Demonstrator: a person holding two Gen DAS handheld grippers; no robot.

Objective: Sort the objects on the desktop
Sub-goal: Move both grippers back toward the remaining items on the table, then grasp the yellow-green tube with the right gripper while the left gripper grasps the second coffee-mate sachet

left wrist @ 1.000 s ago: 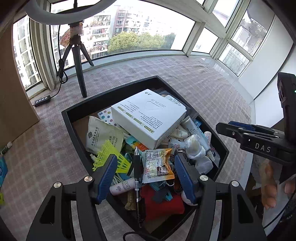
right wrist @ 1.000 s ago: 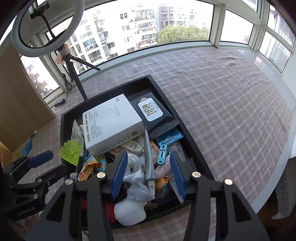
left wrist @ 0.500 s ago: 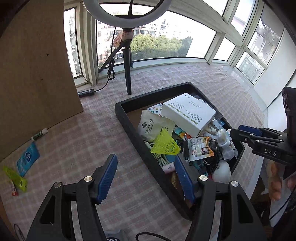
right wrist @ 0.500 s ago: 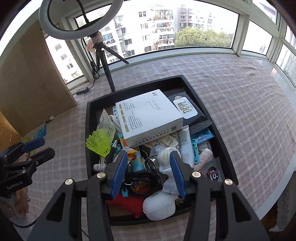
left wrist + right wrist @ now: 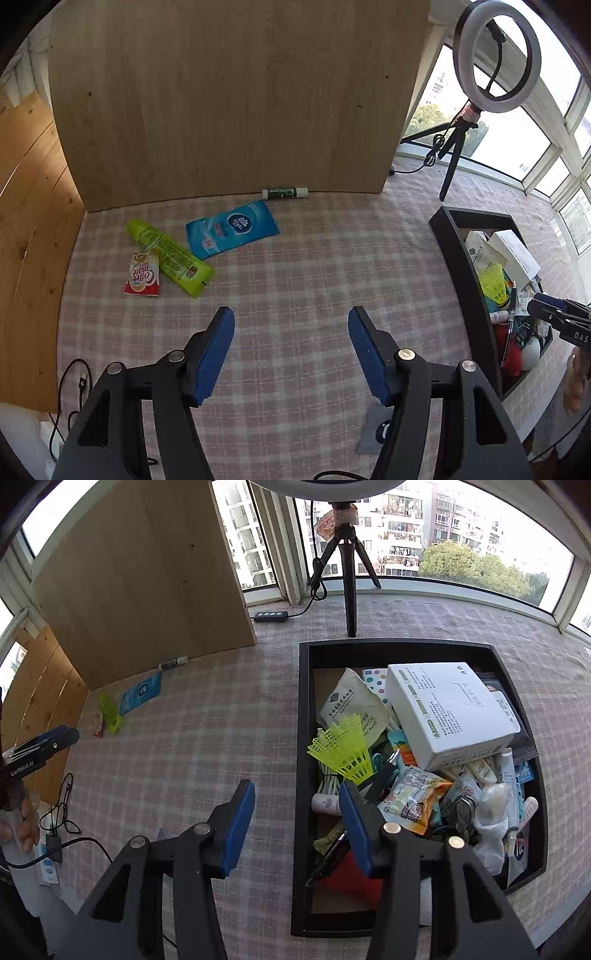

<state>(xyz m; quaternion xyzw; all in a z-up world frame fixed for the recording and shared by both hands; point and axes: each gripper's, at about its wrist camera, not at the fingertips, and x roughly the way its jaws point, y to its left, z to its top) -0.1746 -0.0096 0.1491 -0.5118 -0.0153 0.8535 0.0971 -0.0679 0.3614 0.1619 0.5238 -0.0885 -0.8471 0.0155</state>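
Over bare checked cloth left of tray: left gripper [image 5: 291,350], jaws spread, nothing between them; a second ago it hung over tray clutter. Right gripper [image 5: 297,827] also spread and empty, now straddling tray's left rim [image 5: 303,738] instead of tray middle. Loose items lie toward wooden board [image 5: 229,99] at far edge: blue packet [image 5: 232,229], green tube [image 5: 170,254], red sachet [image 5: 143,274], small stick [image 5: 284,192]. Tray stays heaped. Judgement: left heading to fetch loose items for sorting.
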